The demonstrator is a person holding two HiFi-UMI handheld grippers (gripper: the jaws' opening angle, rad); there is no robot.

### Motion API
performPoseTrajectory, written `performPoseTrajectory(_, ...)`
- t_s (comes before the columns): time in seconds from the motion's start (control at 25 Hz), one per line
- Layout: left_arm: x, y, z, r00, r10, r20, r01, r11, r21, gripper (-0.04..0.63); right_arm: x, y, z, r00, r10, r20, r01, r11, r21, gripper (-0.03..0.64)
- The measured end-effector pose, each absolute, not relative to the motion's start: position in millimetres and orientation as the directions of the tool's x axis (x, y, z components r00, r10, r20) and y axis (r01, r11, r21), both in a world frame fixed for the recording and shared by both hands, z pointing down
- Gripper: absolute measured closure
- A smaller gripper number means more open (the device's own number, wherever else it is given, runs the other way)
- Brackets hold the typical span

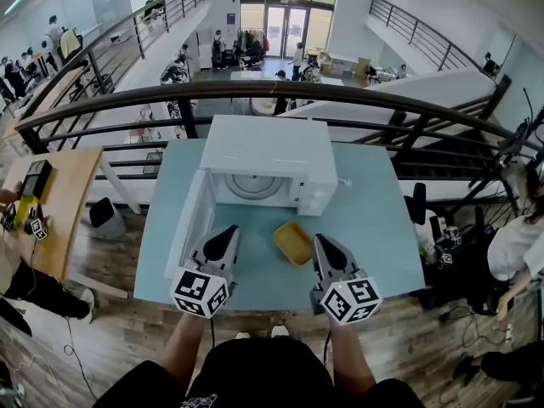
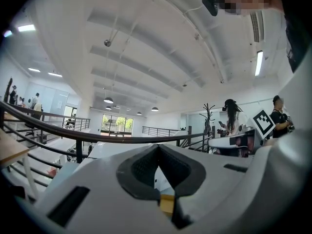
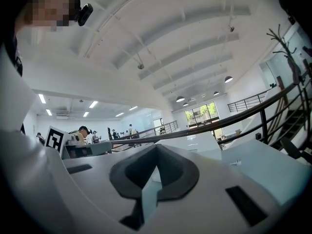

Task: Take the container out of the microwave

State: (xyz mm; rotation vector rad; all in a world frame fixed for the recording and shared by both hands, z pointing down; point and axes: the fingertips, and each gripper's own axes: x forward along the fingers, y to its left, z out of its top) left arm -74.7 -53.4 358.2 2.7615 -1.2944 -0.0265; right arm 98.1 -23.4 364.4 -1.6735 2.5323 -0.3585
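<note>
A white microwave (image 1: pixel 268 155) stands at the back of the light blue table (image 1: pixel 374 228). Its door (image 1: pixel 192 221) hangs open to the left, and the cavity shows only the round turntable (image 1: pixel 253 186). The shallow yellow container (image 1: pixel 293 242) lies on the table in front of the microwave, between my two grippers and apart from both. My left gripper (image 1: pixel 228 238) is shut and empty, just left of it. A sliver of the yellow container (image 2: pixel 167 203) shows under the left gripper (image 2: pixel 157 148). The right gripper (image 1: pixel 323 246) (image 3: pixel 156 148) is shut and empty, just right of it.
A dark metal railing (image 1: pixel 280 92) runs behind the table, with a drop to a lower floor beyond. A wooden desk (image 1: pixel 59 194) with a seated person is on the left. Another person (image 1: pixel 518 245) and cabled gear are on the right. The table's near edge is at my body.
</note>
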Motion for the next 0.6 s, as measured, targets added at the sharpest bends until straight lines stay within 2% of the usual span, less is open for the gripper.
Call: performPoseTrajectory(0.6, -66.5, -57.4, 365.5, 0.646, -0.763, 0.034, -0.762, -0.641, 0.097, 0.588, 100.3, -27.3, 371.8, -0.397, -0.915, 0.073, -0.898, 0.371, -0.238, 0.611)
